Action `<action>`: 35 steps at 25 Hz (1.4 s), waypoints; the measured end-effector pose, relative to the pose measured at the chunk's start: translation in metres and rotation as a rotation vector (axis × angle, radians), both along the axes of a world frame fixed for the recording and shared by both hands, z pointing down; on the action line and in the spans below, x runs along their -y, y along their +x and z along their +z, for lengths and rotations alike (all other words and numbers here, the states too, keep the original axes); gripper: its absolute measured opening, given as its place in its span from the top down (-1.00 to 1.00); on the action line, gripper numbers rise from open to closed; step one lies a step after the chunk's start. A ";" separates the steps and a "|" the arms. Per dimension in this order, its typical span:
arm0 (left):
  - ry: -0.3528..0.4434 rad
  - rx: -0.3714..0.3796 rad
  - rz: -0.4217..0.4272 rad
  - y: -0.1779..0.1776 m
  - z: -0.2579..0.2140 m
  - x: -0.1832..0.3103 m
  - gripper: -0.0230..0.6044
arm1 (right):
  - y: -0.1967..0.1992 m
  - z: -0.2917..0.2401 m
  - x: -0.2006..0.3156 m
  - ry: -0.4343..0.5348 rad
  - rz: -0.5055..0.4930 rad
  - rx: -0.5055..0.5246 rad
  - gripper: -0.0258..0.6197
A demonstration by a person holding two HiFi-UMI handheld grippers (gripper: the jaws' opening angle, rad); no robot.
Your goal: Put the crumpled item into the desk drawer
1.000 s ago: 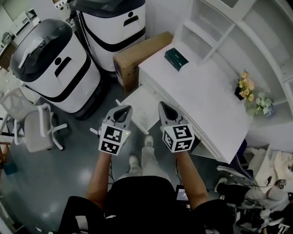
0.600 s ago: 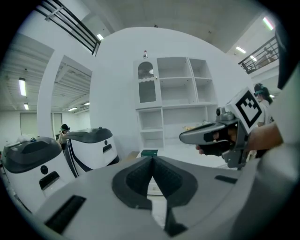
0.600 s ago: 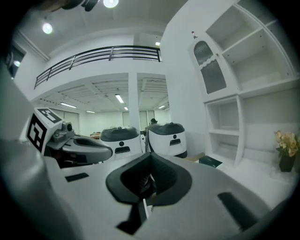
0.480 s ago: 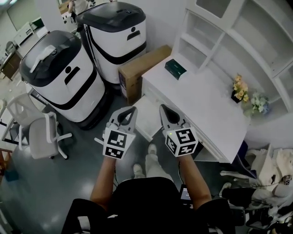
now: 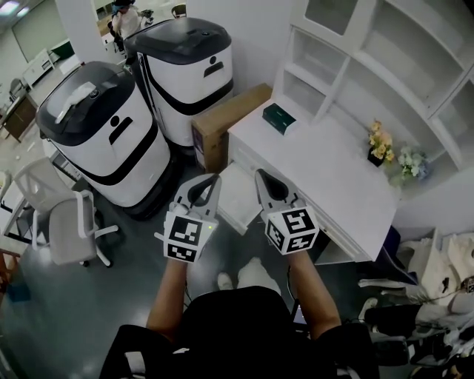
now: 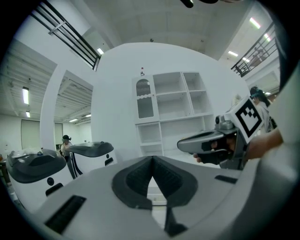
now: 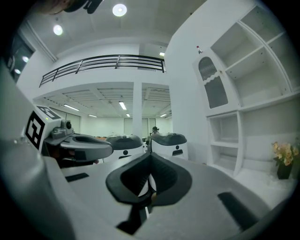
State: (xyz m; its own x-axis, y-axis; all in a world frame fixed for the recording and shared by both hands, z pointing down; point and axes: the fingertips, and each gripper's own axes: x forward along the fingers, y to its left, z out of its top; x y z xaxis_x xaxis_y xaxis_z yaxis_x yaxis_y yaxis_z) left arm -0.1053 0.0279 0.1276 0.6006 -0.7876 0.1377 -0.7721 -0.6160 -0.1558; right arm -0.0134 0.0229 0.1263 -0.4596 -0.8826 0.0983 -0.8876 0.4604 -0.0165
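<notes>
At desk's [image 5: 326, 170] front edge | drawer [image 5: 238, 200] between left gripper [image 5: 213, 179] and right gripper [image 5: 261, 176] | both closed, empty | crumpled item unseen

The left tongs [image 5: 210, 180] and right tongs [image 5: 261, 178] covered part of the drawer [image 5: 238, 200], so its inside could not be told. The shelf unit [image 5: 385, 52] ran off the top edge, and the far person [image 5: 124, 16] was too small to make out.

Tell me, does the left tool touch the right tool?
Apart. The head view shows the left tool and the right tool side by side with a clear gap between them.
</notes>
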 end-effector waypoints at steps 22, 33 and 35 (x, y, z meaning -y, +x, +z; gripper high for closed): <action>0.078 -0.039 -0.013 0.057 -0.056 -0.071 0.91 | 0.051 -0.060 -0.073 0.093 -0.030 0.020 0.94; 0.092 -0.035 -0.039 0.071 -0.062 -0.135 0.91 | 0.060 -0.065 -0.133 0.105 -0.070 0.027 0.94; 0.094 -0.040 -0.044 0.073 -0.063 -0.145 0.91 | 0.062 -0.065 -0.142 0.105 -0.075 0.024 0.94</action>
